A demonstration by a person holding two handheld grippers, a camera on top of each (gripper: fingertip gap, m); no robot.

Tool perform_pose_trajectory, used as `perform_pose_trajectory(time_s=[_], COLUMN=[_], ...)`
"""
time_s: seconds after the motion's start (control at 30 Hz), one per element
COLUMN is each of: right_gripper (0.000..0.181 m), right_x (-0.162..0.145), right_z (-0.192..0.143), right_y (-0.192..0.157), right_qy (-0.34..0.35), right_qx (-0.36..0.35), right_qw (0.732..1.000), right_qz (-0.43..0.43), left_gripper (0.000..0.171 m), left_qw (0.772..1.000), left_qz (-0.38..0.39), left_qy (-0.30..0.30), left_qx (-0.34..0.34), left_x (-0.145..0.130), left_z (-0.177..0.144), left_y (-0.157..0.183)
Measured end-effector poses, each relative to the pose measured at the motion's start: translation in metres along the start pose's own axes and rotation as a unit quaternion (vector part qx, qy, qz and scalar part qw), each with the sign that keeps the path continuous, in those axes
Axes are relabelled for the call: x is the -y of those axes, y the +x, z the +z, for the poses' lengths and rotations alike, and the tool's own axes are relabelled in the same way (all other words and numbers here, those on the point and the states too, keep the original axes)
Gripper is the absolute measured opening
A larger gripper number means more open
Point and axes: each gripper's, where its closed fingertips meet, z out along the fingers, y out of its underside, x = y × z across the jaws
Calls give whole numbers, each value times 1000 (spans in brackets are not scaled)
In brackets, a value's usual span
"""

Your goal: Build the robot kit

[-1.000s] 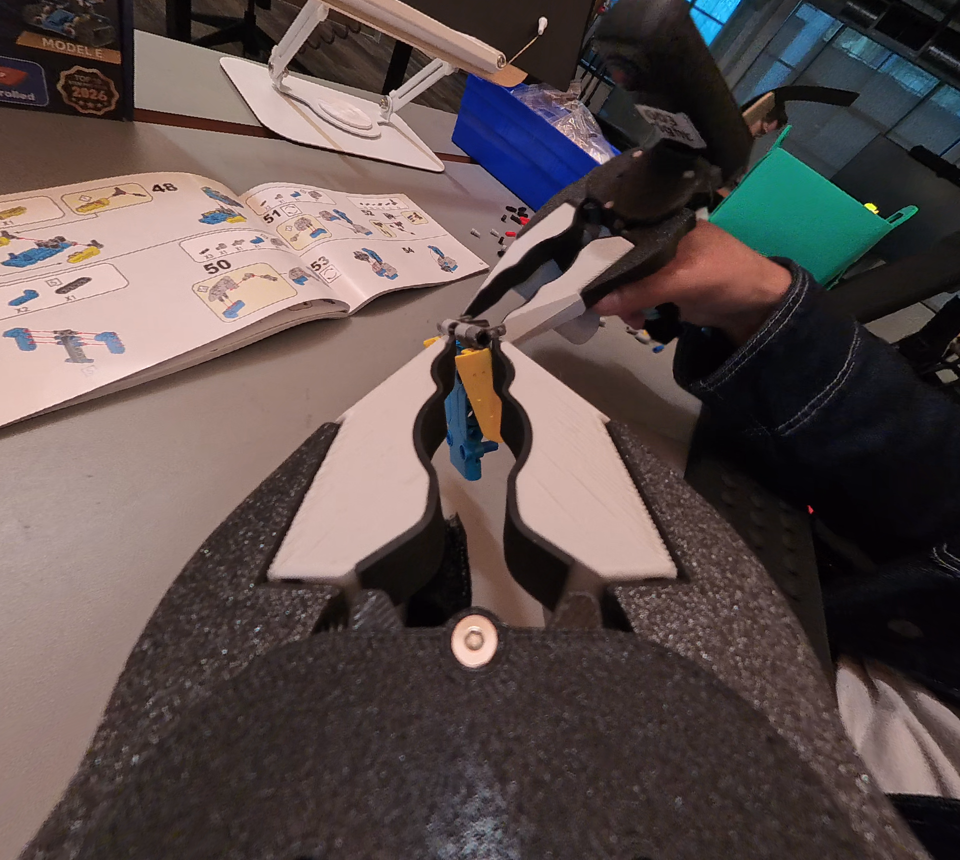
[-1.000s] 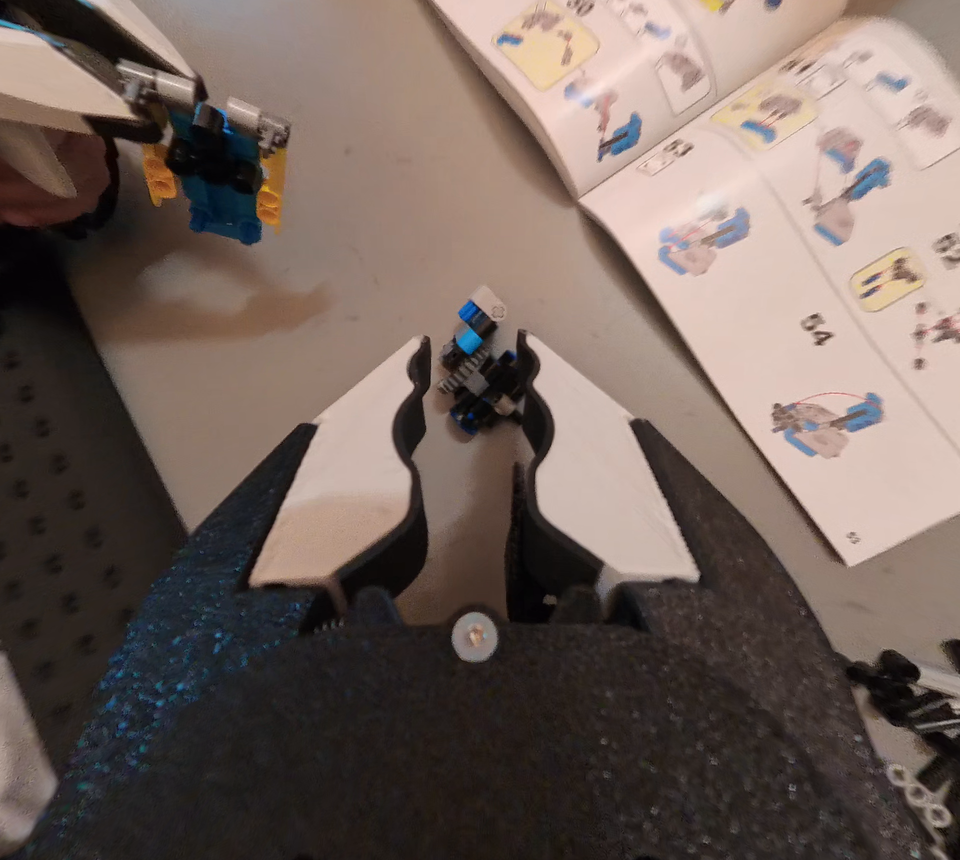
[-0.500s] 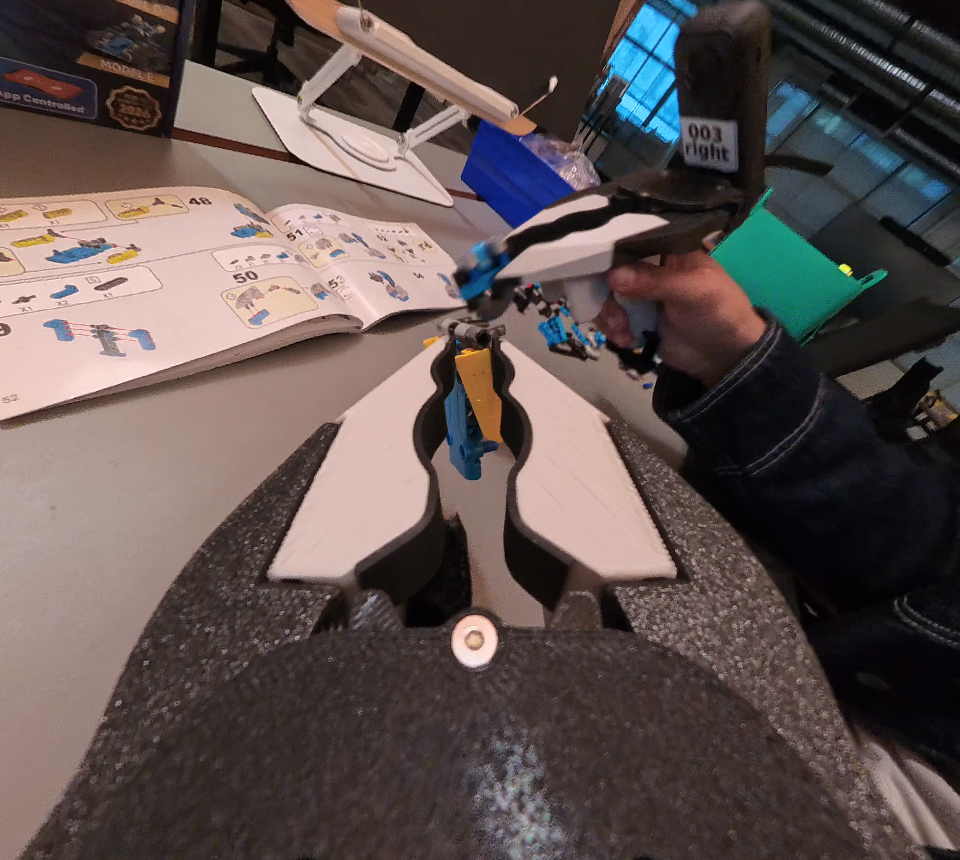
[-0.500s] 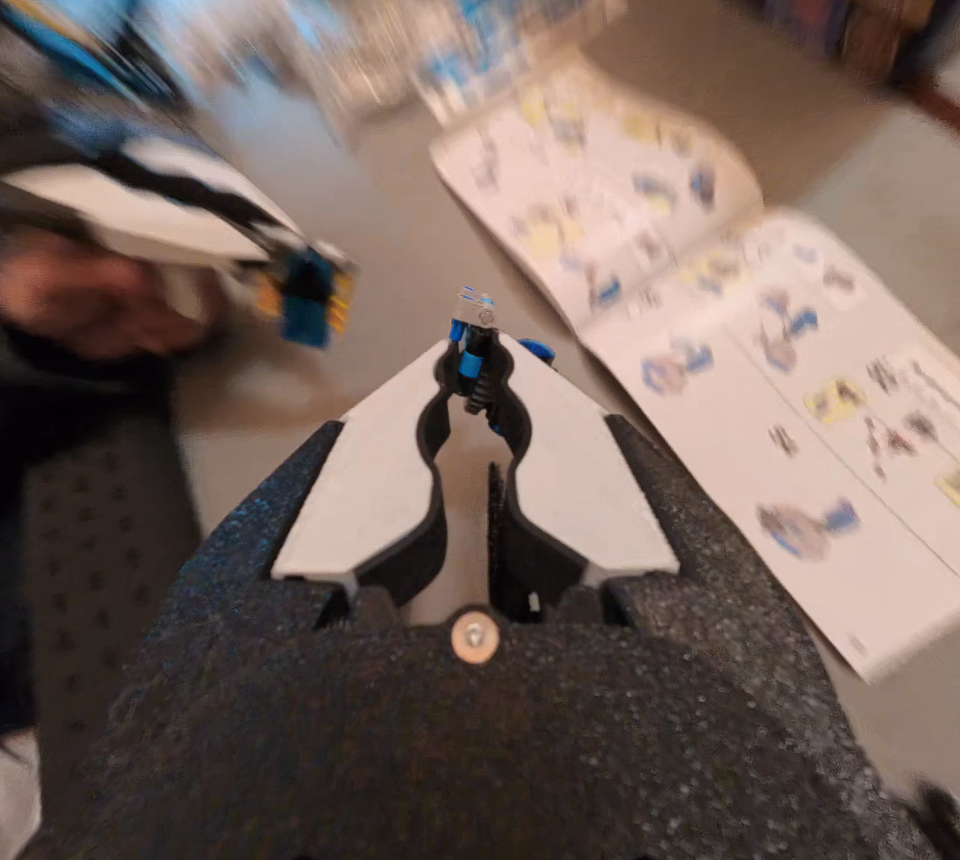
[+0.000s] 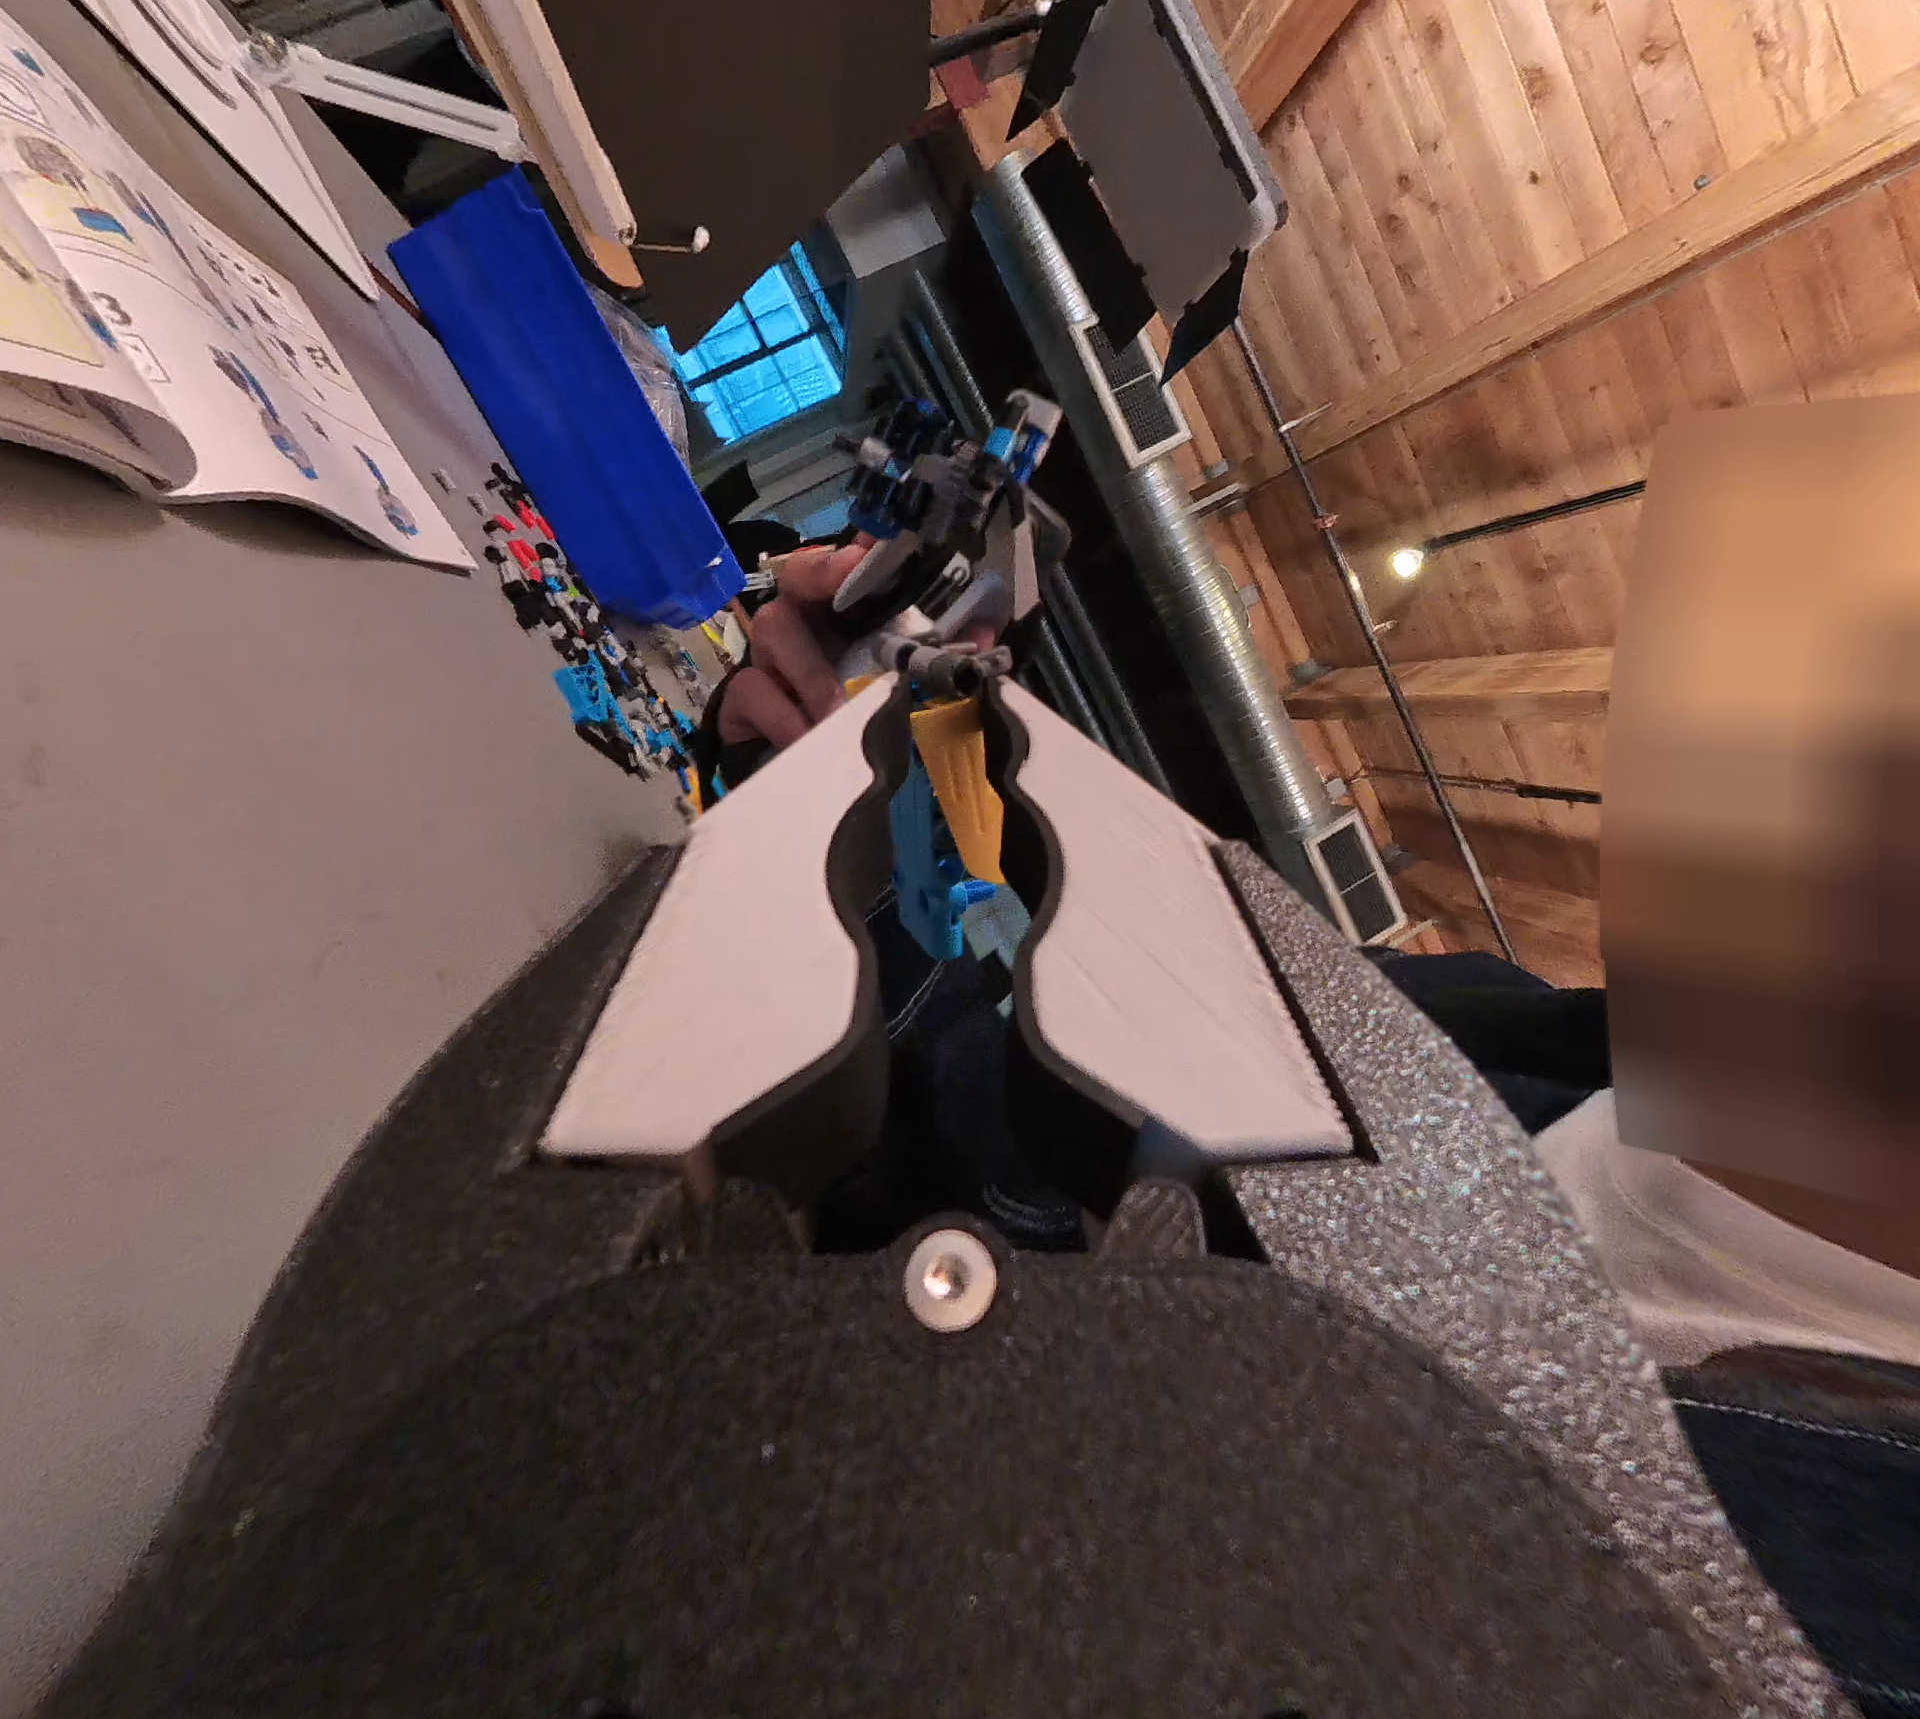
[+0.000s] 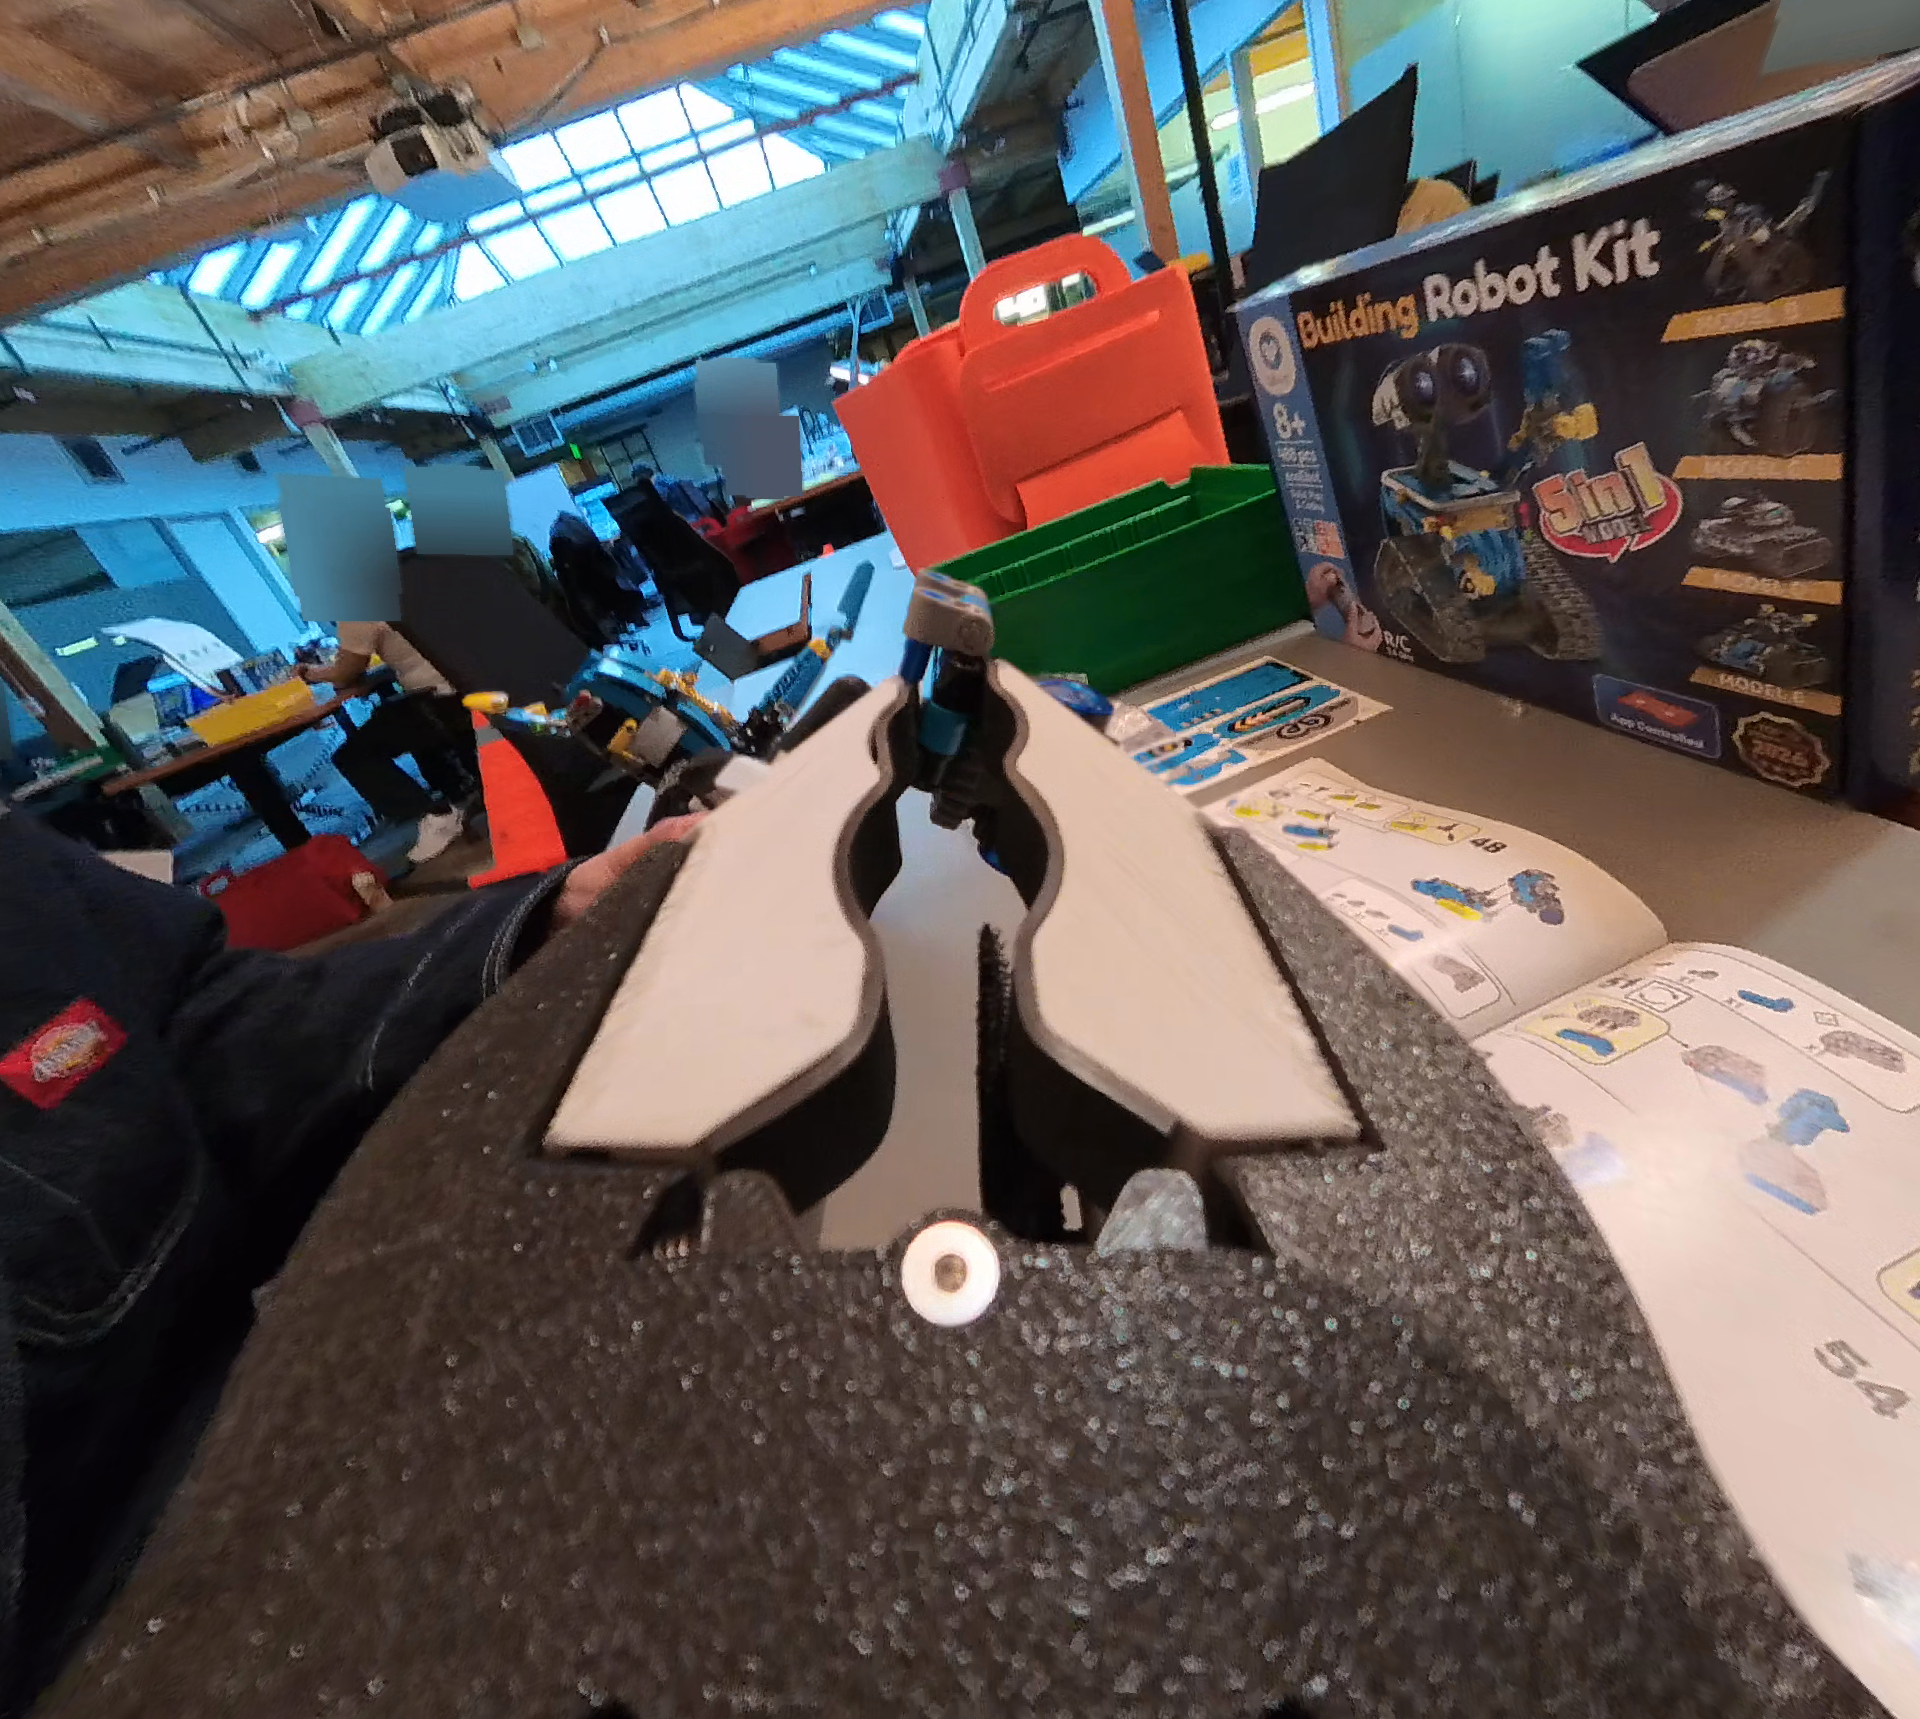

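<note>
Two grippers each pinch a small brick assembly. Left gripper (image 5: 940, 693), centre of the left wrist view, has its jaws clenched on a blue-and-yellow assembly (image 5: 945, 812) topped by grey pins. Right gripper (image 6: 951, 682), centre of its own view, clamps a black-and-blue assembly (image 6: 951, 713) with a grey connector on top, above the bench (image 6: 1714, 848). An open instruction booklet (image 6: 1558, 994) lies lower right.

Grey table (image 6: 1714, 848) under open booklet (image 6: 1507, 963)
</note>
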Motion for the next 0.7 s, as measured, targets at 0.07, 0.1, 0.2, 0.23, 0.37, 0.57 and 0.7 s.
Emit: perform_pose_trajectory(time_s=[0.07, 0.1, 0.2, 0.23, 0.37, 0.57, 0.7], right_gripper=[11, 11, 10, 11, 11, 11, 11], right_x=[4, 4, -9, -16, -55, -62, -68], right_z=[-2, -2, 6, 11, 28, 28, 29], right_y=[-3, -4, -11, -17, -32, -35, -35], right_qy=[21, 24, 5, -8, -92, -97, -97], right_qx=[23, 31, 61, 74, 92, 103, 90], right_qw=[999, 999, 998, 997, 991, 988, 980], right_qz=[4, 10, 28, 23, -37, -58, -147], left_gripper=[12, 12, 13, 13, 12, 12, 12], left_qw=[1000, 999, 999, 999, 997, 997, 995], left_qz=[3, 0, -12, -13, -15, -28, -32], left_qy=[-21, -28, -37, -41, -62, -61, -67], left_qx=[15, 18, 17, 19, 38, 46, 65], left_x=[-7, -10, -14, -16, -24, -24, -27], left_z=[3, 5, 8, 9, 10, 7, 7], left_y=[-5, -7, -9, -10, -17, -21, -28])
